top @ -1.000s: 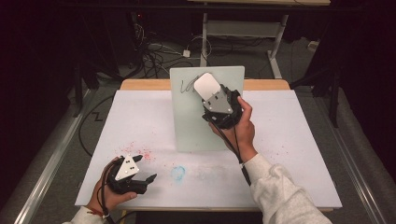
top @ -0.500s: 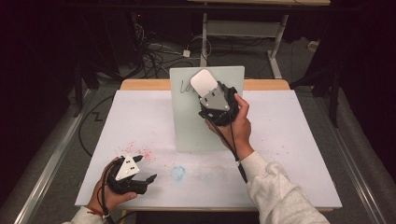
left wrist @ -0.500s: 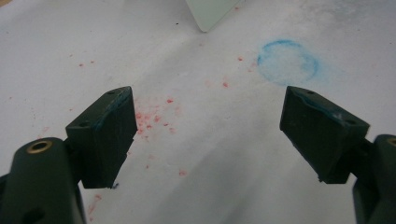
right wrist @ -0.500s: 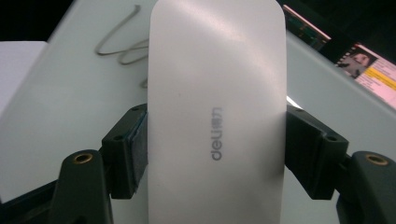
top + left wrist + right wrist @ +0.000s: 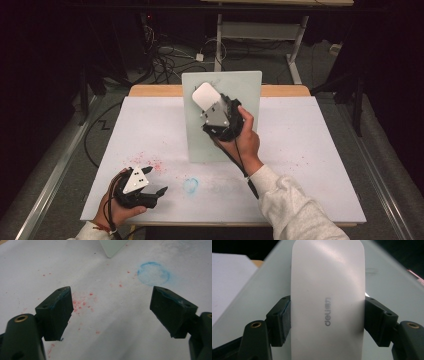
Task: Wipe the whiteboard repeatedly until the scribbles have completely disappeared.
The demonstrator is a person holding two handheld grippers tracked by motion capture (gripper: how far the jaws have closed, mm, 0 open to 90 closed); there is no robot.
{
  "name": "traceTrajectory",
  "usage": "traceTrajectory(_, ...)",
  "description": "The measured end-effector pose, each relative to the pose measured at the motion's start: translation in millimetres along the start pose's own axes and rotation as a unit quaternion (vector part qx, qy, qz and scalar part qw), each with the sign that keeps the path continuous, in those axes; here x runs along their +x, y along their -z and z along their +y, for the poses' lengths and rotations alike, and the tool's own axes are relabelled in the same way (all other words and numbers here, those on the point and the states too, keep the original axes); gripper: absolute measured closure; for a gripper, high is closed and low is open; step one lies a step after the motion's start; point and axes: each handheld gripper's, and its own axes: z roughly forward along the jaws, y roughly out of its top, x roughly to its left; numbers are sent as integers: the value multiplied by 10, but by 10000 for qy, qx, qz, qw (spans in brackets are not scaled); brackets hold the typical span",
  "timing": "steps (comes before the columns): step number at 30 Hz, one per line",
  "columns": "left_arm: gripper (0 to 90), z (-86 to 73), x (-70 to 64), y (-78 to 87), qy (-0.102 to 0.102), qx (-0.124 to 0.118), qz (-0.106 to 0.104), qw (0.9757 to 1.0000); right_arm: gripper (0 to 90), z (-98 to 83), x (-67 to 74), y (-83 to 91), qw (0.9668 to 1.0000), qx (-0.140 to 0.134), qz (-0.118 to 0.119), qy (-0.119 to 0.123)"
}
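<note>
1. Where the table (image 5: 320, 150) nears its front left corner, the left gripper (image 5: 159, 192) rests low on the white surface in the person's left hand (image 5: 117, 212).
2. Its jaws stand spread wide with nothing between them; the left gripper view shows bare table in the gap.
3. Red specks (image 5: 83, 302) lie scattered on the table just ahead of the left jaw; in the high view they sit just behind the gripper.
4. A faint blue ring (image 5: 153, 273) marks the table just right of the left gripper, near the front edge.
5. A pale green board (image 5: 245, 90) lies on the middle of the table, its far end reaching the wooden back edge; its near corner (image 5: 112, 247) appears at the top of the left gripper view.
6. The right gripper (image 5: 214, 102), held in the right hand (image 5: 247, 140), is over the far part of the board.
7. Its jaws pinch a white eraser (image 5: 328, 295) by its two long sides; the pads (image 5: 285, 317) press on it.
8. The eraser block lies over the board's upper left part, printed face toward the camera; whether it touches the board cannot be told.
</note>
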Motion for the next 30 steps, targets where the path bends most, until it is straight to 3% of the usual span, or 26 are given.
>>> traceTrajectory(4, 182, -3, 2, 0, 0, 7, -4, 10000, 308, 61, -252, 4, 9991, 14, -274, -312)
traceTrajectory(7, 182, -4, 5, -2, 12, -3, -13, 10000, 308, 84, -313, 0, 9985, 21, -336, -421)
traceTrajectory(9, 182, -3, 5, -1, 14, -11, -15, 10000, 307, 88, -271, -8, 9987, 2, -347, -377)
traceTrajectory(15, 182, -5, 3, 2, 12, -8, -19, 10000, 307, 96, -8, -32, 9999, -22, 16, -117)
traceTrajectory(22, 182, -7, 3, 4, 12, -15, -29, 10000, 307, 71, 226, -48, 9997, -54, 222, 55)
traceTrajectory(27, 182, -6, 0, 8, 0, -13, -25, 10000, 307, 51, 383, -57, 9992, -1, 220, 345)
traceTrajectory(30, 182, -6, -2, 13, -18, -12, -21, 10000, 307, 46, 388, -55, 9991, -6, 232, 345)
